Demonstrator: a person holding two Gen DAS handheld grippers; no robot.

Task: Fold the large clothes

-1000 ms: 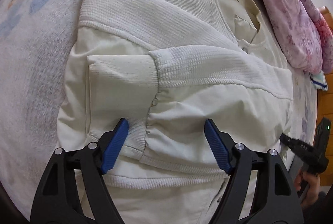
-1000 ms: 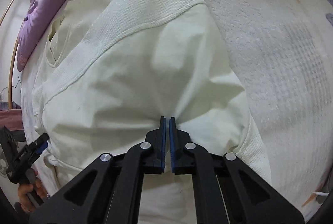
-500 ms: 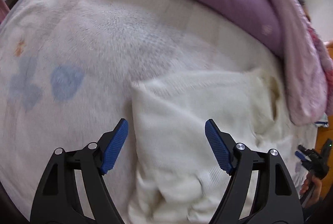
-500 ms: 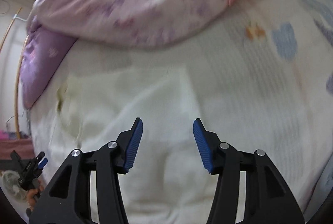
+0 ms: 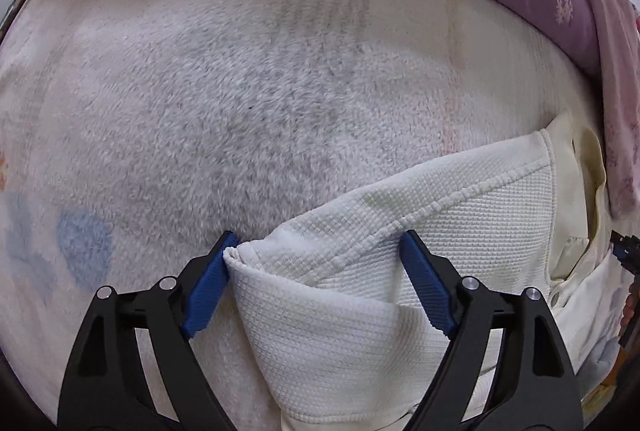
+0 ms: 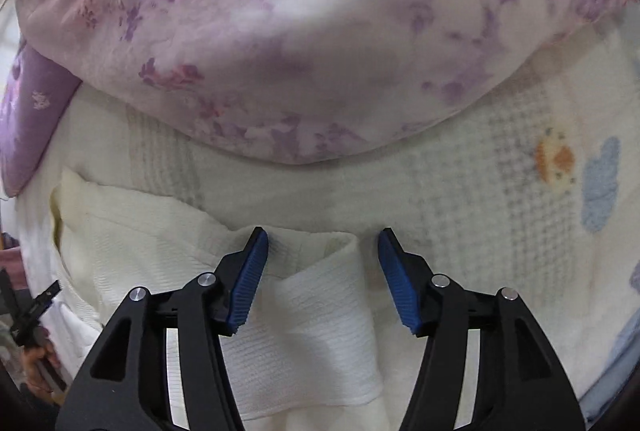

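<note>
— Once folded in half like this, what next?
— Time to grab the corners of the cream bumpy-knit top (image 5: 440, 215), flat on the fluffy white blanket (image 5: 240, 91). Left claw (image 5: 320, 263) spread wide around one corner, right claw (image 6: 322, 259) spread around another, pinching nothing. Squeeze both, then fold again.

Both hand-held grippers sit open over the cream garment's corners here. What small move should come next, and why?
Probably close both. The left hand-held gripper straddles a raised corner of the cream garment, and the right hand-held gripper brackets another folded corner. Neither grips yet, so pinching seems needed before any further fold.
</note>
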